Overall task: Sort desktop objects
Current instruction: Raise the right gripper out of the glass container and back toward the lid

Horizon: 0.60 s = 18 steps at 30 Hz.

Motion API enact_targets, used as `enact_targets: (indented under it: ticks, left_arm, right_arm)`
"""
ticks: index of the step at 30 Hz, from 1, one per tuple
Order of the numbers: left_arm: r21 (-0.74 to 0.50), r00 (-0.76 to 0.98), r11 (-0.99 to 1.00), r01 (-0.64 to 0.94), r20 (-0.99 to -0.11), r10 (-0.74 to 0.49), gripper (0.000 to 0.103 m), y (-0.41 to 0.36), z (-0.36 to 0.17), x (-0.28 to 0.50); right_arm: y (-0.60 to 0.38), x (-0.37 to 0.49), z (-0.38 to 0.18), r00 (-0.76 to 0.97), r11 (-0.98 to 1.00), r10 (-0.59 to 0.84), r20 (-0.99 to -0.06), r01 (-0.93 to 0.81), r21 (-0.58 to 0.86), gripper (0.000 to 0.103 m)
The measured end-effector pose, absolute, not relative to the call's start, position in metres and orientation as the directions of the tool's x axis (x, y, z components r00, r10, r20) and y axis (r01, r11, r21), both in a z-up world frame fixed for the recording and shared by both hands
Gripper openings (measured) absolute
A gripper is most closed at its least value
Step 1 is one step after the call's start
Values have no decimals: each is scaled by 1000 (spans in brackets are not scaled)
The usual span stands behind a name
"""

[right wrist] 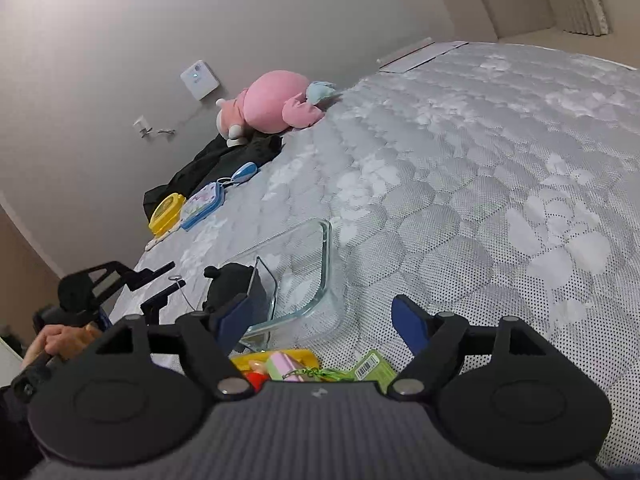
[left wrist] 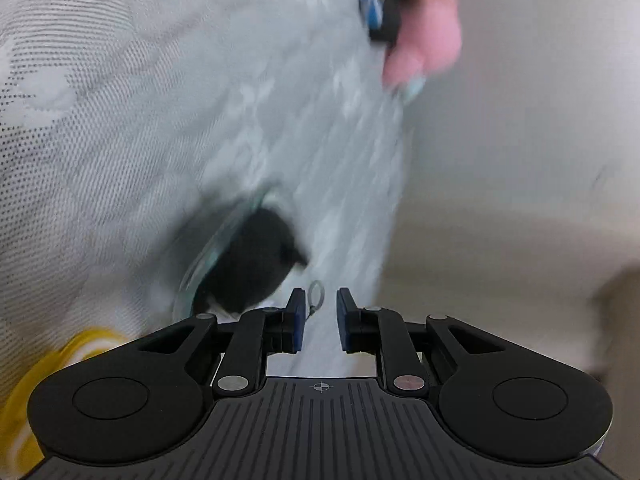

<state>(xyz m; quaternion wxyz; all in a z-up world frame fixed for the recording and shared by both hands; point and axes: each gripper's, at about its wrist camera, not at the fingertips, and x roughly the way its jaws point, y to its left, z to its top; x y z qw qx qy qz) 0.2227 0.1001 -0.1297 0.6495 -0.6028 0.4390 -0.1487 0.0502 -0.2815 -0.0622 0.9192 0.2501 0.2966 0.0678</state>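
Presently left fingers (left wrist: 296,320) nearly clenched, key ring (left wrist: 316,292) at their tips, pinch unclear, its black toy (left wrist: 252,264) just beyond at glass dish (right wrist: 320,272) near-left corner on the bed (right wrist: 480,160); right fingers (right wrist: 408,320) released, farther off

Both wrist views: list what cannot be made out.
- Black object: motion-blurred in the left wrist view; half hidden by the right hand-held gripper in the right.
- Whether the left hand-held gripper pinches the key ring: unclear.
- Colourful packets: cut off by the gripper body.
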Motion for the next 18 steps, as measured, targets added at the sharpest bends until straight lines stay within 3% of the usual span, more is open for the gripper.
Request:
enact_targets:
  ticks: [5, 11, 14, 18]
  left_arm:
    - [-816, 470, 447, -367, -577, -667, 18, 87, -116, 221]
    - [-650, 370, 672, -354, -758, -538, 38, 74, -88, 221]
    - [-585, 357, 732, -348, -805, -473, 43, 71, -71, 220]
    - [-498, 371, 822, -275, -844, -387, 56, 59, -42, 212]
  right_arm:
    - [-283, 50, -62, 815, 857, 273, -511, 35, 514, 80]
    - [-281, 51, -63, 807, 864, 276, -523, 31, 503, 82]
    - [-283, 54, -66, 802, 861, 270, -533, 46, 506, 82]
    - [-287, 57, -69, 794, 850, 265, -548, 75, 521, 82]
